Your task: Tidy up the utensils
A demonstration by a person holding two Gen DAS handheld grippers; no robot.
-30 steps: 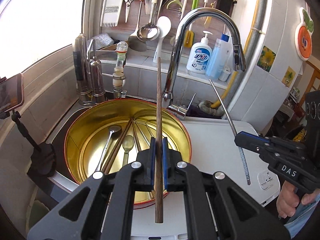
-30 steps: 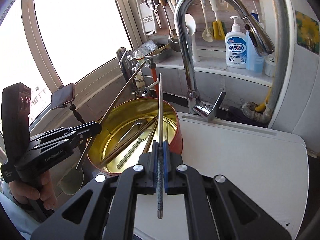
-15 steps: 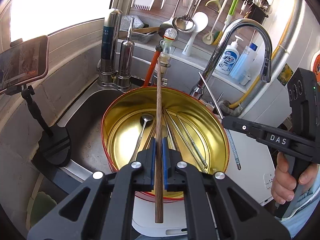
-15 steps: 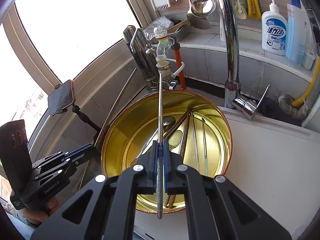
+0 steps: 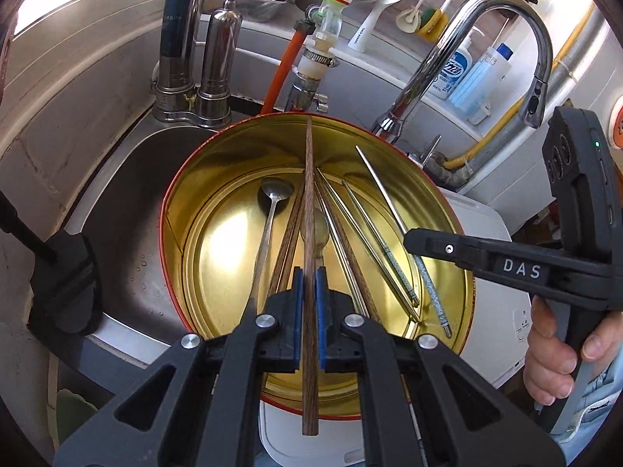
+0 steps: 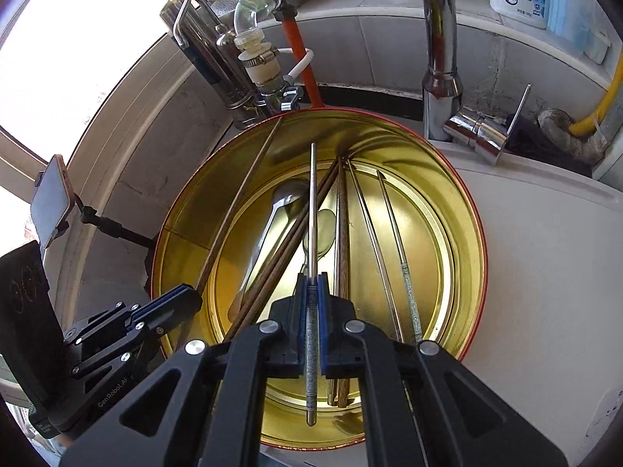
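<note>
A round gold tin with a red rim (image 5: 202, 179) (image 6: 440, 155) sits in the sink. In it lie a metal spoon (image 5: 272, 202), several wooden chopsticks (image 6: 342, 233) and metal chopsticks (image 6: 370, 225). My left gripper (image 5: 307, 292) is shut on a wooden chopstick (image 5: 308, 194) and holds it over the tin, tip toward the far wall. My right gripper (image 6: 311, 295) is shut on a metal chopstick (image 6: 312, 202) over the tin. The right gripper also shows in the left wrist view (image 5: 412, 239), the left one in the right wrist view (image 6: 187, 299).
A steel sink (image 5: 117, 194) holds the tin. A chrome faucet (image 5: 486, 11) arches at the back right, with a filter tap (image 5: 218, 50) and orange hose (image 5: 284, 70) behind. A white board (image 6: 545, 253) lies right of the tin. A phone on a stand (image 6: 50, 198) is at left.
Both grippers have moved forward and tilted down over the tin, each still holding its chopstick. The chopstick tips now reach down into the tin.
</note>
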